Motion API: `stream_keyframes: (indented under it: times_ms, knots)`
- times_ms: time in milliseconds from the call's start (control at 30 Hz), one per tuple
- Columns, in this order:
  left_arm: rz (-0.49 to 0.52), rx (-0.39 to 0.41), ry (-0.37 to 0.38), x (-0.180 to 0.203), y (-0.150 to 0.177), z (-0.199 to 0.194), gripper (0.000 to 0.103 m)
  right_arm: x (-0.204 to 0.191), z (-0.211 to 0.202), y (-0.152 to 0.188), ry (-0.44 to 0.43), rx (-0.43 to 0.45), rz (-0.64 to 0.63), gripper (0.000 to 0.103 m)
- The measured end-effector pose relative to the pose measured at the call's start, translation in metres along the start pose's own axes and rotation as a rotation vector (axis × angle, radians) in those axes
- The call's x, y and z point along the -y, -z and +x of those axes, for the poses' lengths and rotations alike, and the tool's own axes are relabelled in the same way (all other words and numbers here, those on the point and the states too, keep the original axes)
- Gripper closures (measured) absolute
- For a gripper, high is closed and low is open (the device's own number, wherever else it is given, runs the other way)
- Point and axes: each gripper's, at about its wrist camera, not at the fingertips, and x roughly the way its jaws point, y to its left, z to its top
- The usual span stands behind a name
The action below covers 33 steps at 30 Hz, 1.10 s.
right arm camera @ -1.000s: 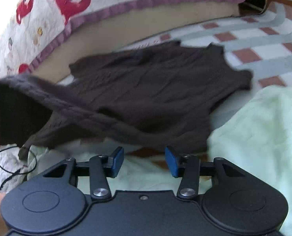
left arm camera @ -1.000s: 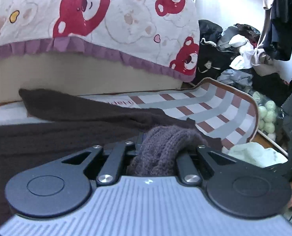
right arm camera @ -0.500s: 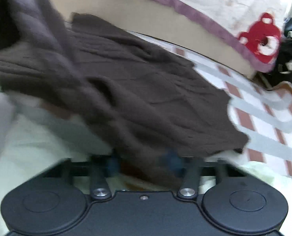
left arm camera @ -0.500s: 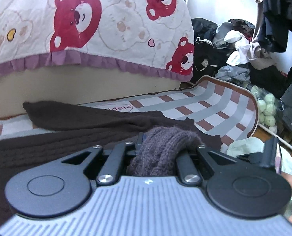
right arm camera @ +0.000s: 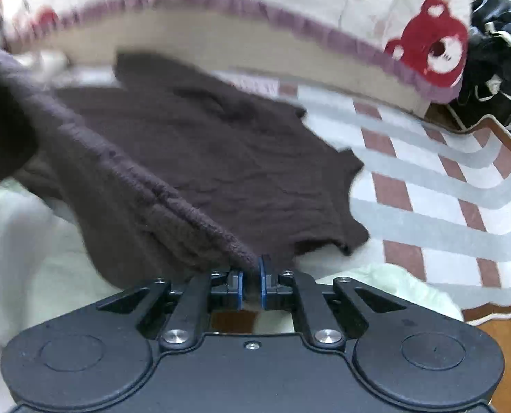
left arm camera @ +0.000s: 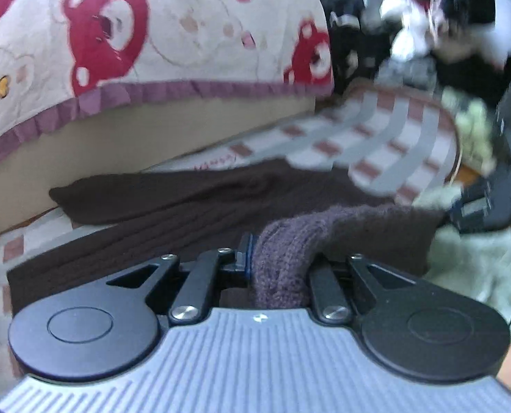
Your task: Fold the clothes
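Two views are given. From the left wrist, a thick ribbed edge of the brown knitted sweater (left arm camera: 283, 261) is seen bunched between the left gripper (left arm camera: 279, 261) jaws, which are opening slightly around it. From the right wrist, the right gripper (right arm camera: 252, 282), open a second ago, is now clamped on the sweater's hem, so a fold can be carried. Its flat body is spread over the striped mat (right arm camera: 445, 189), below the bear-print bedspread (right arm camera: 410, 17).

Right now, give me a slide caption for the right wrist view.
Right gripper shut on the hem of a dark brown knit sweater spread over a striped mat beside a bear-print bed cover.
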Motion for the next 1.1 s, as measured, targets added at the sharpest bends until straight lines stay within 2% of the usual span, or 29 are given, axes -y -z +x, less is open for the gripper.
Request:
stream_keyframes:
  times_ms: [100, 133, 200, 233, 300, 333, 367, 433, 500, 567, 633, 700, 767, 833, 867, 967, 1033, 1100]
  knots:
    - [0.116, -0.054, -0.055, -0.017, -0.011, 0.034, 0.088, 0.011, 0.036, -0.026, -0.014, -0.076, -0.031, 0.094]
    - [0.122, -0.074, -0.059, -0.027, -0.016, 0.046, 0.088, 0.015, 0.047, -0.036, -0.029, -0.094, -0.031, 0.093]
    - [0.109, -0.112, -0.127, -0.051, -0.017, 0.073, 0.084, 0.03, 0.064, -0.057, -0.076, -0.142, 0.007, 0.092]
    - [0.101, -0.131, -0.163, -0.063, -0.017, 0.087, 0.082, 0.038, 0.071, -0.066, -0.125, -0.176, 0.054, 0.091]
    - [0.096, -0.159, -0.219, -0.082, -0.012, 0.11, 0.066, 0.06, 0.084, -0.078, -0.224, -0.226, 0.208, 0.088]
    - [0.102, -0.166, -0.232, -0.088, -0.006, 0.118, 0.063, 0.07, 0.09, -0.083, -0.265, -0.249, 0.277, 0.088]
    - [0.108, -0.173, -0.246, -0.094, 0.0, 0.126, 0.06, 0.071, 0.093, -0.084, -0.242, -0.255, 0.29, 0.088]
    - [0.071, -0.201, -0.242, -0.106, 0.01, 0.137, 0.059, 0.074, 0.097, -0.086, -0.193, -0.265, 0.312, 0.088]
    - [0.022, -0.218, -0.265, -0.118, 0.018, 0.144, 0.056, 0.068, 0.097, -0.083, -0.079, -0.251, 0.289, 0.081]
    - [-0.023, -0.236, -0.278, -0.134, 0.019, 0.151, 0.056, 0.063, 0.097, -0.077, 0.008, -0.218, 0.281, 0.079]
    - [-0.061, -0.204, -0.274, -0.15, 0.018, 0.155, 0.055, 0.052, 0.097, -0.07, 0.062, -0.186, 0.234, 0.076]
    - [-0.124, -0.197, -0.255, -0.167, 0.019, 0.161, 0.05, 0.042, 0.099, -0.064, 0.108, -0.168, 0.187, 0.073]
    - [-0.191, -0.193, -0.234, -0.184, 0.021, 0.168, 0.05, 0.034, 0.092, -0.065, 0.182, -0.143, 0.158, 0.068]
    - [-0.239, -0.174, -0.213, -0.192, 0.026, 0.167, 0.05, 0.024, 0.075, -0.071, 0.238, -0.075, 0.14, 0.066]
    - [-0.264, -0.166, -0.199, -0.194, 0.028, 0.165, 0.05, 0.018, 0.064, -0.074, 0.239, -0.036, 0.128, 0.066]
    - [-0.367, -0.181, -0.188, -0.207, 0.035, 0.148, 0.051, -0.007, 0.038, -0.079, 0.135, 0.029, 0.116, 0.066]
    - [-0.479, -0.158, -0.188, -0.219, 0.043, 0.127, 0.05, -0.023, 0.029, -0.079, 0.026, 0.012, 0.154, 0.064]
    - [-0.583, -0.137, -0.11, -0.235, 0.051, 0.115, 0.049, -0.041, 0.025, -0.073, -0.055, -0.011, 0.148, 0.049]
